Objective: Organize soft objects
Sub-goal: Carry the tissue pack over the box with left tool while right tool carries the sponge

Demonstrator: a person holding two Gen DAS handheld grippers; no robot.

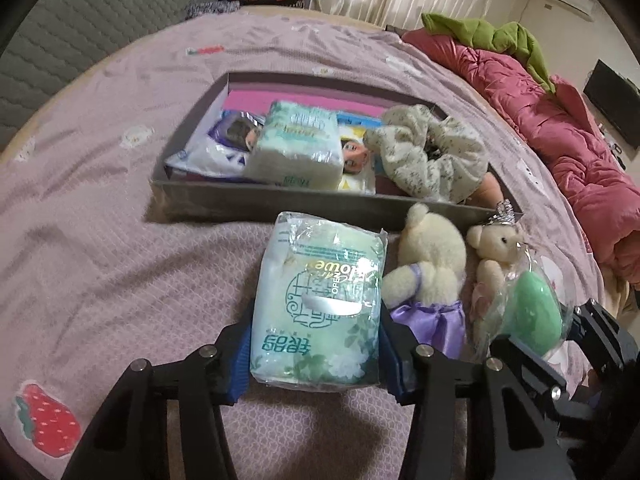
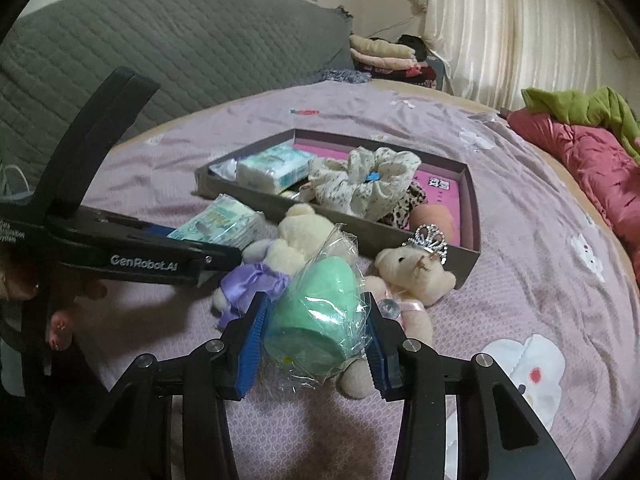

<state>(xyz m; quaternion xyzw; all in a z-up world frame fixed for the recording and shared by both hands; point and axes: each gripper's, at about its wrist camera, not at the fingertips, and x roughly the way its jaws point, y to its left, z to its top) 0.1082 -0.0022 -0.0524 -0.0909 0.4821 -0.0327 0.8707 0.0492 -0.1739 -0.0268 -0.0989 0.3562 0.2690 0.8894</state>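
Observation:
My left gripper [image 1: 316, 344] is shut on a pale green tissue pack [image 1: 320, 300], held just in front of the dark open box [image 1: 320, 208]; the same pack shows in the right wrist view [image 2: 218, 222]. My right gripper [image 2: 316, 340] is shut on a green sponge in clear wrap [image 2: 316, 320], also seen in the left wrist view [image 1: 528, 316]. Under it lie a cream bear in a purple dress [image 2: 280, 256] and a crowned bear [image 2: 416, 268]. The box holds another tissue pack [image 1: 296, 144] and a floral scrunchie [image 1: 432, 152].
The pink bedsheet [image 1: 100, 220] covers the bed. A red quilt [image 1: 560, 128] with green cloth lies at the right. A grey padded headboard [image 2: 160, 48] and folded clothes [image 2: 384, 54] stand at the back. The left gripper's body [image 2: 120, 248] crosses the right wrist view.

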